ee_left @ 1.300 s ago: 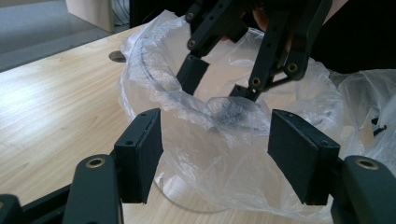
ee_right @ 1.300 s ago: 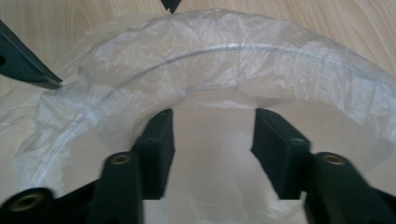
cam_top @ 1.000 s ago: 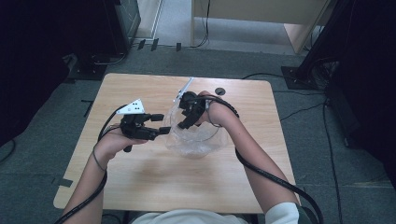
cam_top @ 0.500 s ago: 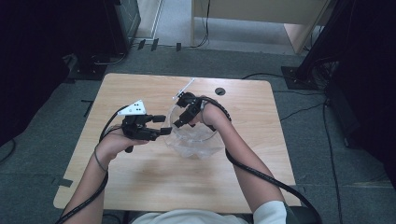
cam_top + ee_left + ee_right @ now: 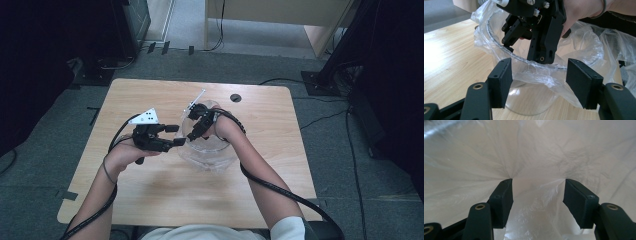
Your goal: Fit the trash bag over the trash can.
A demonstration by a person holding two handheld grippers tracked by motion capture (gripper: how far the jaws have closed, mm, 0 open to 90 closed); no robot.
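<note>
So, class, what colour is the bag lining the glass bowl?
The plastic bag is clear and colourless, faintly whitish where crumpled; the left gripper view shows it best.

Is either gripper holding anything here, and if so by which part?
Nothing is clamped. The left gripper stands open around the bag folded over the jar's rim. The right gripper, open, pushes the bag's film down inside the jar.

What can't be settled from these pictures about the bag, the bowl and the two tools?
- Clear round glass bowl, left gripper view: its bottom inside is veiled by the crinkled clear plastic bag.
- Right tool, right gripper view: white film all round; whether the pads press it is unclear.
- Left tool, high view: too small to tell if it touches the bag.
- Small dark round thing on the wooden table, high view: too small to identify.
</note>
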